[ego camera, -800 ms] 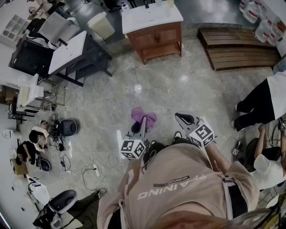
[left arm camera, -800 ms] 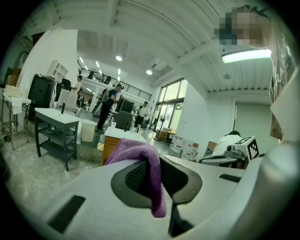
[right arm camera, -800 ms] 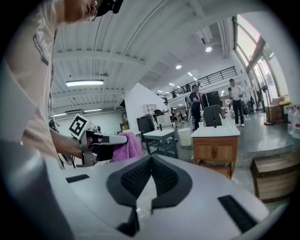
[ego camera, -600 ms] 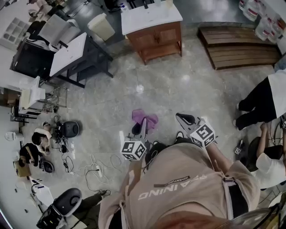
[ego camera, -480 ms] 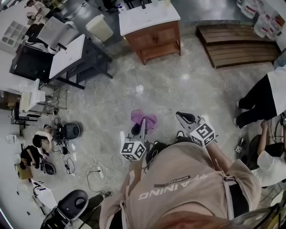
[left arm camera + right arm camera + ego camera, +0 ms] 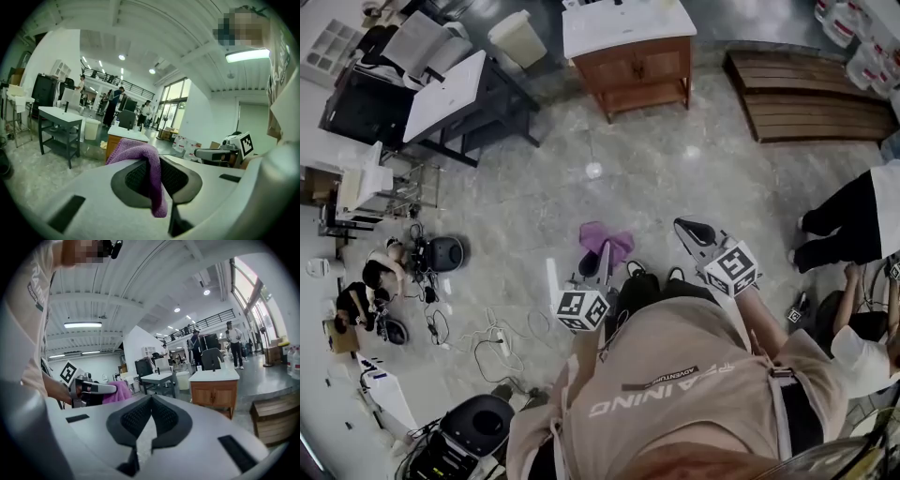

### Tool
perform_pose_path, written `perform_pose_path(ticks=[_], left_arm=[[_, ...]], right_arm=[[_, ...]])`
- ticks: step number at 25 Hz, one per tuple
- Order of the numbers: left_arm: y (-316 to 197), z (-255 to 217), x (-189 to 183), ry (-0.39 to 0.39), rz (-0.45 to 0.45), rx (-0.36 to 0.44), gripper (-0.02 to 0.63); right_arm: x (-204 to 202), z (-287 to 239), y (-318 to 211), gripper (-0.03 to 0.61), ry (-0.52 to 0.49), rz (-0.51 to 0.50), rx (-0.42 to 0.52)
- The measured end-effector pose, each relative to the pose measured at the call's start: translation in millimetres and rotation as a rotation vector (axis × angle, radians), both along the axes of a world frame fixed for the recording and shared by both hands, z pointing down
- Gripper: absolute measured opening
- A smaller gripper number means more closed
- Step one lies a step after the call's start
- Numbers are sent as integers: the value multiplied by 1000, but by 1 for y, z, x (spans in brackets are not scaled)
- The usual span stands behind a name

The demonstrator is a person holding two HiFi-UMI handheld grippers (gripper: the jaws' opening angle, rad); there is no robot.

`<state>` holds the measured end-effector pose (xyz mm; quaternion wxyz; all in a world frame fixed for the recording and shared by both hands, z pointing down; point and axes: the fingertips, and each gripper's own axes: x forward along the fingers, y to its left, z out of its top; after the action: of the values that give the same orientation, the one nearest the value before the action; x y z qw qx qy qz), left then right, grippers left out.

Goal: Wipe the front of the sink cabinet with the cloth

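Cloth: purple microfibre cloth (image 6: 140, 152) pinched in left tongs (image 6: 157, 165).
Right tongs (image 6: 151, 401): closed, empty.
Risk: wooden white-topped sink cabinet (image 6: 633, 61) well apart; pinch seems shallow, so wiping may pull it free.

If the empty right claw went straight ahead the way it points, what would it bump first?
Nothing near. The right claw points across the grey floor at the white-topped, dark-legged table, just left of the wooden sink cabinet. Probably that table first, though depth is hard to judge.
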<state>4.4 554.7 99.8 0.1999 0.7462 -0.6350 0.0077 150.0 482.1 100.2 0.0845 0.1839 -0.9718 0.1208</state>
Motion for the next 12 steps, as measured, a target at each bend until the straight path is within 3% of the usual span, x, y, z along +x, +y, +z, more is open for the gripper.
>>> perform_pose_path(ticks=[6,12], left_arm=[[-43,8,-49,-85,61,13,37],[-99,-12,-93,-82,60,96,37]], right_arm=[[-43,-13,-46,11,-56,-8,4],[-81,-39,-95,11,-38,39,77]])
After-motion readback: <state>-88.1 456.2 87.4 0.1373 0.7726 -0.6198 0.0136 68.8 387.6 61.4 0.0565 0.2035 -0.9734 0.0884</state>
